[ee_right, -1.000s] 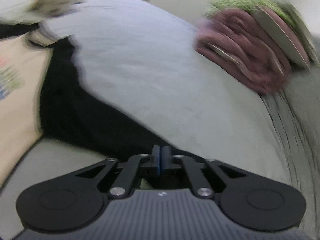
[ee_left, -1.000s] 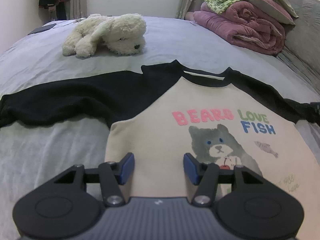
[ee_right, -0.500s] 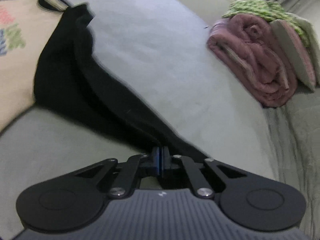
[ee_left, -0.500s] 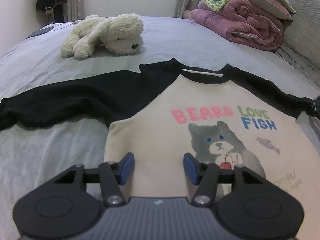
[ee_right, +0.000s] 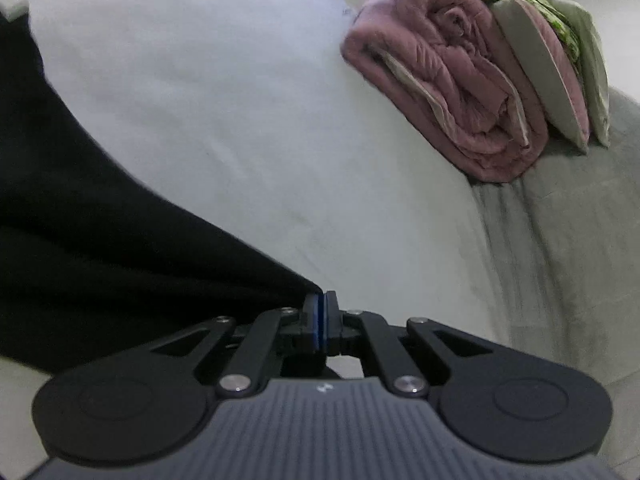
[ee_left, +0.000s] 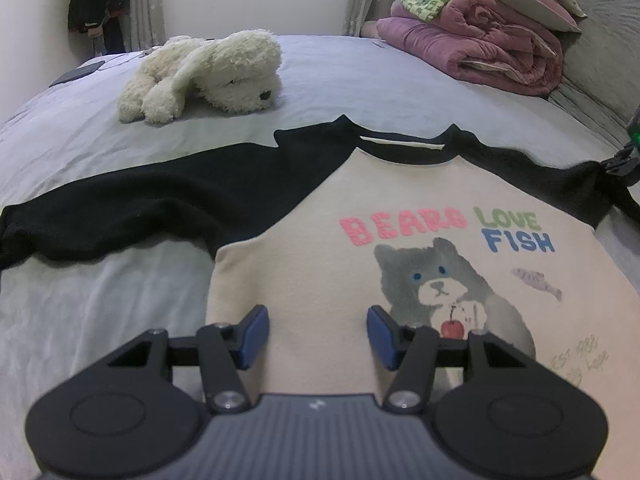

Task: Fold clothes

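Nearest in the left wrist view, the left gripper (ee_left: 316, 330) is held over the lower cream front of the sweatshirt (ee_left: 320, 264), its jaws set moderately apart with nothing between them. The sweatshirt is spread face up on the bed (ee_left: 100, 300), print uppermost, and no fold is seen in its body yet. To the left of the print, one black sleeve (ee_left: 120, 212) is stretched out flat. To the right of the print, the other black sleeve (ee_right: 120, 248) is pinched at its end by the right gripper (ee_right: 320, 318), whose jaws are pressed together on the cloth. Folding is judged barely begun: both sleeves and the body remain to be folded. Beyond the collar a plush dog (ee_left: 208, 72) is seen, and farther off a stack of quilts (ee_left: 480, 44).
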A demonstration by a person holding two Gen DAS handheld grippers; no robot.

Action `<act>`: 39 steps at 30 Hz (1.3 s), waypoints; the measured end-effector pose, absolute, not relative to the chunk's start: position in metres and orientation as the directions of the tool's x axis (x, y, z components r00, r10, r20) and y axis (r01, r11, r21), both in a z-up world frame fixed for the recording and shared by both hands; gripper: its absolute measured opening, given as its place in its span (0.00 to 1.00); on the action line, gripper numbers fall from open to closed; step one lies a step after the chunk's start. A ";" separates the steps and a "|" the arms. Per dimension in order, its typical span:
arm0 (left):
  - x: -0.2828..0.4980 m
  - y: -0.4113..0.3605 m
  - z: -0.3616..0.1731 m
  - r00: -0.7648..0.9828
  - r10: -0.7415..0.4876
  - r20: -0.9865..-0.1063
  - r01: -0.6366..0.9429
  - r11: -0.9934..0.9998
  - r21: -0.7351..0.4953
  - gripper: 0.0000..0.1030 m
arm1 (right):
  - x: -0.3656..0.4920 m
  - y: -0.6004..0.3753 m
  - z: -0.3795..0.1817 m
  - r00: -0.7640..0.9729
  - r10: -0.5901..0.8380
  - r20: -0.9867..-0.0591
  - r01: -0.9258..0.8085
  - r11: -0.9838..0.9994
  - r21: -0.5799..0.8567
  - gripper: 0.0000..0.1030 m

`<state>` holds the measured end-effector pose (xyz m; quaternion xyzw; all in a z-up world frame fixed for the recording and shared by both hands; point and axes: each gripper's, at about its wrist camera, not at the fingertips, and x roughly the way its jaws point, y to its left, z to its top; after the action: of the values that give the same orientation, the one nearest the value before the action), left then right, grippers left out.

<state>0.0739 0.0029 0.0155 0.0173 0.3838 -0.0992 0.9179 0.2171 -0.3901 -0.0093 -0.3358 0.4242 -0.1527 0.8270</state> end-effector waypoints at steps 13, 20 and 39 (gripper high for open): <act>0.074 0.002 0.015 0.686 -0.170 -0.708 0.192 0.980 -0.049 0.55 | 0.092 -0.430 0.056 0.646 -0.415 -0.641 -0.188 0.727 -0.660 0.39; 0.072 -0.002 0.014 0.694 -0.160 -0.702 0.201 0.979 -0.025 0.56 | 0.060 -0.413 0.024 0.582 -0.390 -0.714 -0.353 0.670 -0.653 0.48; 0.073 -0.001 0.013 0.695 -0.168 -0.699 0.207 0.978 -0.029 0.57 | 0.059 -0.539 0.202 0.759 -0.053 -0.649 0.268 0.934 0.237 0.08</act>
<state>0.0729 -0.0010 0.0131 0.0259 0.3770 -0.1017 0.9202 0.0591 -0.5393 0.2020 0.1598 0.3361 -0.0867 0.9241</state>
